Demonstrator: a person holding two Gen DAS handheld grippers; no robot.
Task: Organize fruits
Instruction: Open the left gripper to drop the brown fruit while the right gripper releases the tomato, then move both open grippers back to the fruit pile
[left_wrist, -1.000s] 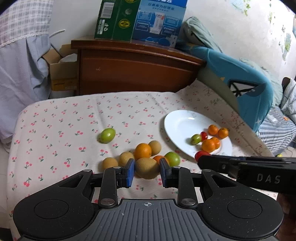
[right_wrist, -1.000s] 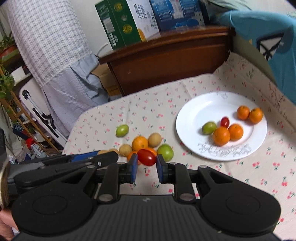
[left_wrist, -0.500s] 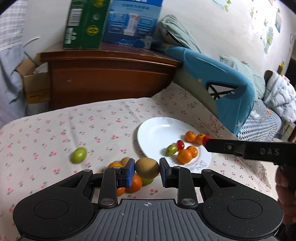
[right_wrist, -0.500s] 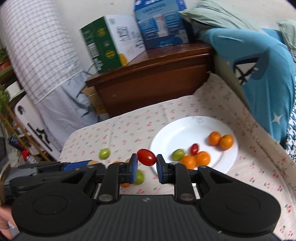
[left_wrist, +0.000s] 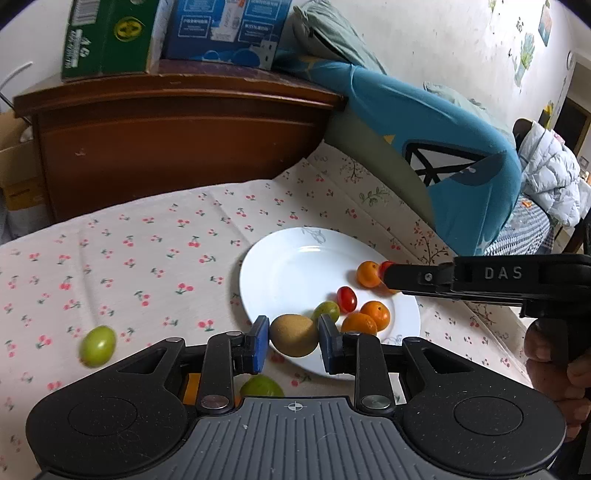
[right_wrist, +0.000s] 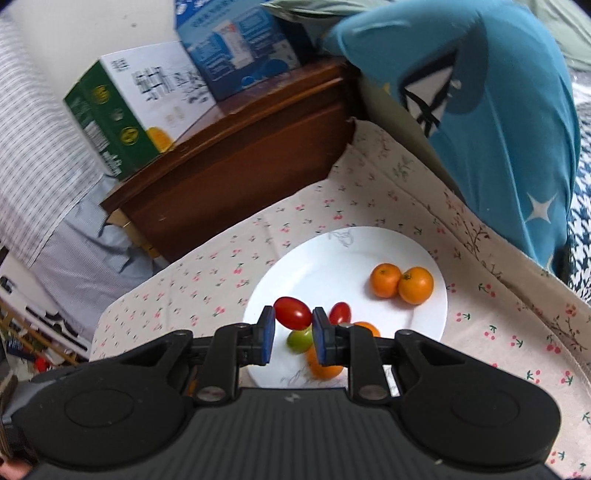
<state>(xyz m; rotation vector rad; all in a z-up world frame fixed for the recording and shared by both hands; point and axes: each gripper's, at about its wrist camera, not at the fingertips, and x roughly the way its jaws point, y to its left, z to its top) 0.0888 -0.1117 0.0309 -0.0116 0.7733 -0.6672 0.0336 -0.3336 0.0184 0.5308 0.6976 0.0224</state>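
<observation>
- Two green fruits lie on the cherry-print cloth: one far left, another seemingly just under the left gripper.
- Left gripper is clamped on a brown kiwi, at the white plate's near rim.
- Right gripper pinches a red tomato above the plate.

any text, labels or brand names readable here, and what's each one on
"DAS": raised letters on the right hand-held gripper, seen side-on from the left wrist view.
Green box: white lettering along its edge and a round logo, too blurred to read.
Blue box: printed panels, too small to read.
White face of the green box: dark print, blurred.
</observation>
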